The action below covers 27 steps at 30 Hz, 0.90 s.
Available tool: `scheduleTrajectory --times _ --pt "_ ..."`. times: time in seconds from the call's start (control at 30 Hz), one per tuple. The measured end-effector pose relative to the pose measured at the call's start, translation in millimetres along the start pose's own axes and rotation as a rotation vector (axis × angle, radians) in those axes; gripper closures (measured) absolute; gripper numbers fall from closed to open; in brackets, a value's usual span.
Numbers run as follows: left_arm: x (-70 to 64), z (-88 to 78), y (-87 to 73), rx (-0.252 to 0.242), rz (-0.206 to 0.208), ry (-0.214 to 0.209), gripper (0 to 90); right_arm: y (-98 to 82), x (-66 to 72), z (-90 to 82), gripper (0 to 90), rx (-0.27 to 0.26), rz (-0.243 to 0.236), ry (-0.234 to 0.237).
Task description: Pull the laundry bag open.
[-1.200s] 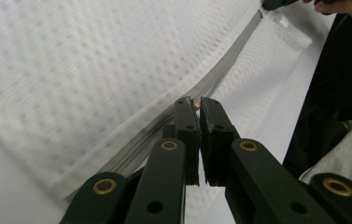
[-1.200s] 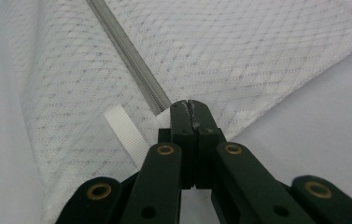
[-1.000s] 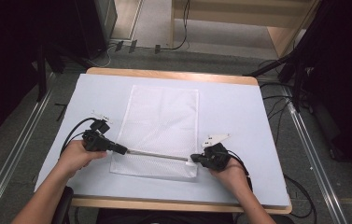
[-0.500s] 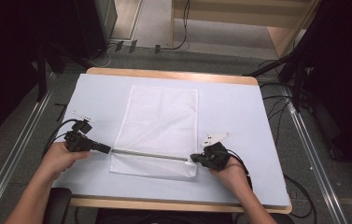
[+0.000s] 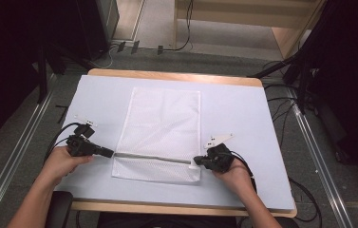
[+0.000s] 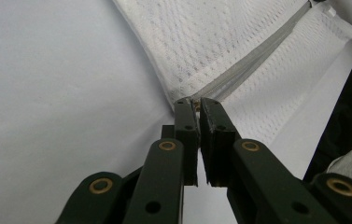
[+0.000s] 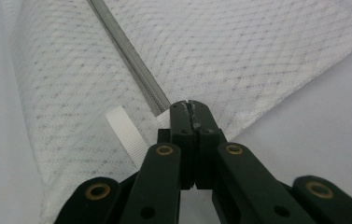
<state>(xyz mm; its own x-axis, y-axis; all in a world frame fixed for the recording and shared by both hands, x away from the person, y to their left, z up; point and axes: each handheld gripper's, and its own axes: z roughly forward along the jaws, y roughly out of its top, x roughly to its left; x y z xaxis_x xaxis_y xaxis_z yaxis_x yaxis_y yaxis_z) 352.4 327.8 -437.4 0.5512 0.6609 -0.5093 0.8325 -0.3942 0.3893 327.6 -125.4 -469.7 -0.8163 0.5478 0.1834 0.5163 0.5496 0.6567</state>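
On the pale tabletop (image 5: 243,109) a white mesh bag (image 5: 164,121) lies flat, and everything else is placed from it. A grey zipper (image 5: 150,157) runs across the bag near its edge closest to the person, from the bag's left side to its right side.

At the bag's left edge, the left hand (image 5: 62,161) holds the left gripper (image 5: 110,153), whose jaws point at the left end of the zipper. In the left gripper view the left gripper (image 6: 197,103) has its jaws drawn almost together, with only a thin slit between the pads, and their tips pinch a small metal piece at the zipper's end (image 6: 195,101), likely the zipper pull. The mesh bag (image 6: 220,42) spreads away beyond the tips, and the zipper (image 6: 257,53) runs off towards the upper right of that view. A black cable (image 5: 60,135) loops on the tabletop to the left of the bag, trailing from this gripper.

At the bag's right edge, level with the zipper's right end, the right hand (image 5: 233,173) holds the right gripper (image 5: 196,161). In the right gripper view the right gripper (image 7: 190,105) has its jaws fully pressed together, clamping the bag's fabric right at the end of the zipper (image 7: 131,60). A short white ribbed tab (image 7: 127,133) sticks out from the mesh bag (image 7: 257,51) just beside those jaws.
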Motion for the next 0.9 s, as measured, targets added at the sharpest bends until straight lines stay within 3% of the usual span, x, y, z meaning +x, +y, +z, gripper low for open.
scheduleTrajectory --times 0.13,0.2,0.3,0.43,0.63,0.77,0.9 --pt "-3.6 -2.1 0.0 -0.045 0.063 0.012 78.9 2.5 -2.7 -1.3 84.9 -0.014 0.020 0.031" --pt "-4.3 -3.1 -0.1 -0.063 0.076 0.020 72.9 4.3 -2.8 -3.4 82.3 -0.029 0.009 0.032" --pt "-3.8 -6.3 -0.1 -0.100 0.090 0.040 68.0 6.2 -4.1 -6.6 78.1 -0.060 0.035 0.037" --pt "-1.3 -10.2 -0.7 -0.159 0.083 0.076 57.2 6.4 -8.3 -11.5 71.8 -0.085 0.052 0.017" --pt "0.8 -12.3 -1.8 -0.189 0.098 0.140 51.2 5.6 -15.5 -18.6 61.0 -0.117 0.065 -0.020" --pt "2.5 -15.0 -2.3 -0.224 0.117 0.207 45.1 3.5 -21.8 -21.8 49.9 -0.140 0.077 -0.052" --pt "6.9 -16.0 -3.0 -0.231 0.113 0.245 40.7 0.9 -28.8 -24.6 44.0 -0.157 0.089 -0.075"
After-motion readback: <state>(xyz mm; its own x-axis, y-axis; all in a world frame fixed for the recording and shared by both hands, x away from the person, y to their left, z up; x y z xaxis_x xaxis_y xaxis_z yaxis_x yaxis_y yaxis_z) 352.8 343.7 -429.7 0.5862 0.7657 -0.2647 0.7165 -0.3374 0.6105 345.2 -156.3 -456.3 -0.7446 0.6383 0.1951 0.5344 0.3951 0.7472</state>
